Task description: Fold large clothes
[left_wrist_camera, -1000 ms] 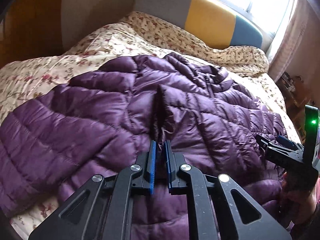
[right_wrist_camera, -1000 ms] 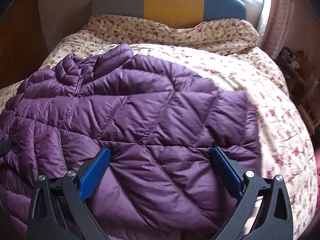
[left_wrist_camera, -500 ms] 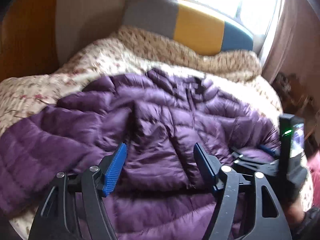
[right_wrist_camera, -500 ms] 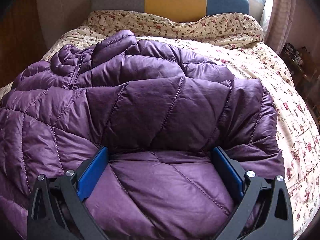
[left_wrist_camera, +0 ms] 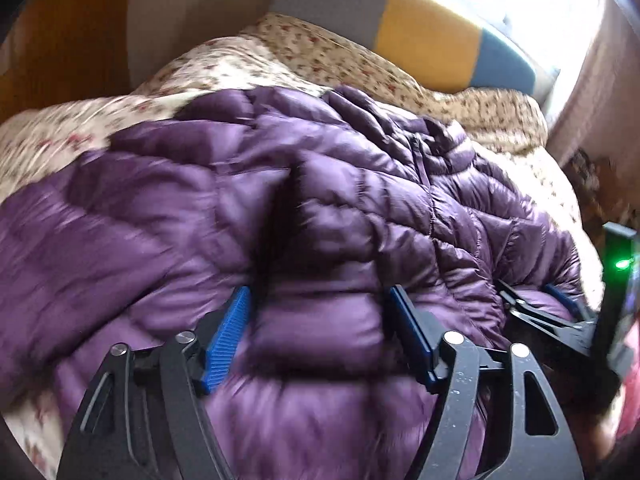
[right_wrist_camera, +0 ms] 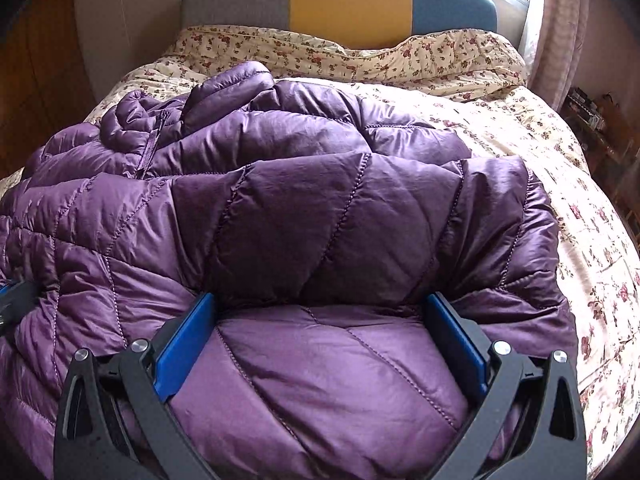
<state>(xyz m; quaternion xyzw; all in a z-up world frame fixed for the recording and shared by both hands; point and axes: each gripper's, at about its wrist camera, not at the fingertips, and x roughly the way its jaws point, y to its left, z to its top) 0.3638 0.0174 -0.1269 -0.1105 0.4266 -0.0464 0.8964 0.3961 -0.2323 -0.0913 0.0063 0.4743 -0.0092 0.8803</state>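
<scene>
Left gripper (left_wrist_camera: 318,334): nearest in the left wrist view; jaws opening, blue pads spread apart over a puffed fold of jacket. Fabric bulges up between the pads, which do not pinch it (frame is motion-blurred, so contact at the pad faces is hard to judge).

Right gripper (right_wrist_camera: 320,344): nearest in the right wrist view; jaws stand wide, a quilted panel of the jacket filling the gap between the blue pads. Both pads sit against the fabric's sides, though no pinch shows. It also shows at the right edge of the left wrist view, a green light on its body.

Purple down jacket (right_wrist_camera: 304,216): spread across the near half of the bed, quilted in diagonal seams. A sleeve or side panel lies folded over the body just beyond the right gripper; the zipper and bunched collar sit toward the far left in that view.

Floral bedspread (right_wrist_camera: 560,184): cream with small red flowers, under the jacket, bare to the right and beyond it.

Pillow (right_wrist_camera: 360,52): same floral print, across the far end.

Headboard (right_wrist_camera: 348,0): grey, yellow and blue panels, farthest back, a bright window to its right.
</scene>
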